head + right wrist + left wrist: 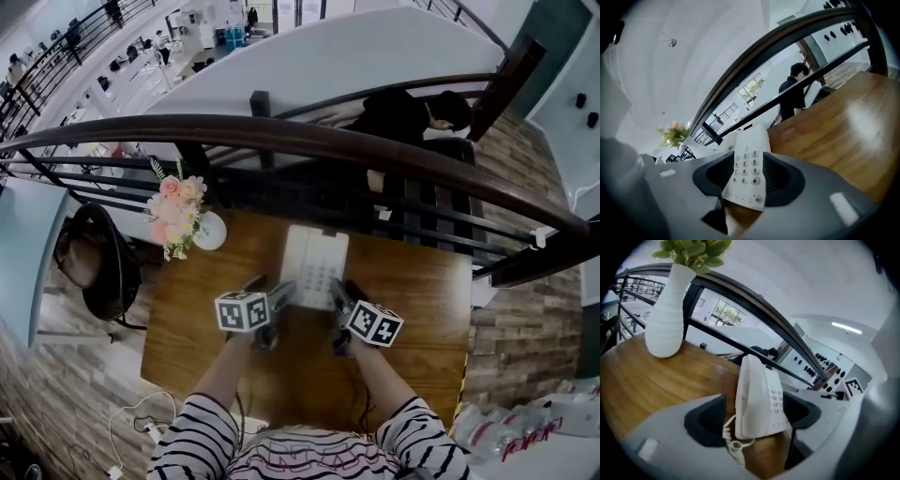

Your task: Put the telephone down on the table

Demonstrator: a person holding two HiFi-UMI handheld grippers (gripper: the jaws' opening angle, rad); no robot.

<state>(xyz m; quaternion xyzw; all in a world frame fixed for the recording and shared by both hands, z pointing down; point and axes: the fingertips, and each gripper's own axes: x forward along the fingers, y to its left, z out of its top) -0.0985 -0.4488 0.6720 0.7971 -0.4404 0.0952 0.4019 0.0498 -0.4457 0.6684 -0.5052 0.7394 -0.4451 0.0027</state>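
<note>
Telephone (314, 264) on the counter (422, 309) beside the flower vase (211, 232). Right gripper (749, 165) fingers pinched on its keypad end; left gripper (754, 405) fingers loosely astride, gap on one side. May twist or slip from uneven grip, or snag the coiled cord (731, 442).

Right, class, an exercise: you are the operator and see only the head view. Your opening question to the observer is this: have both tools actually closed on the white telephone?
Observer: The right tool looks closed on it. In the right gripper view both pads sit against the near corner of the telephone.
Operator: And the left tool?
Observer: Not yet. The left tool straddles the telephone, but a gap shows between one pad and the handset.
Operator: Is anything in that gap?
Observer: Yes, the coiled cord hangs down through it at the near end.
</note>
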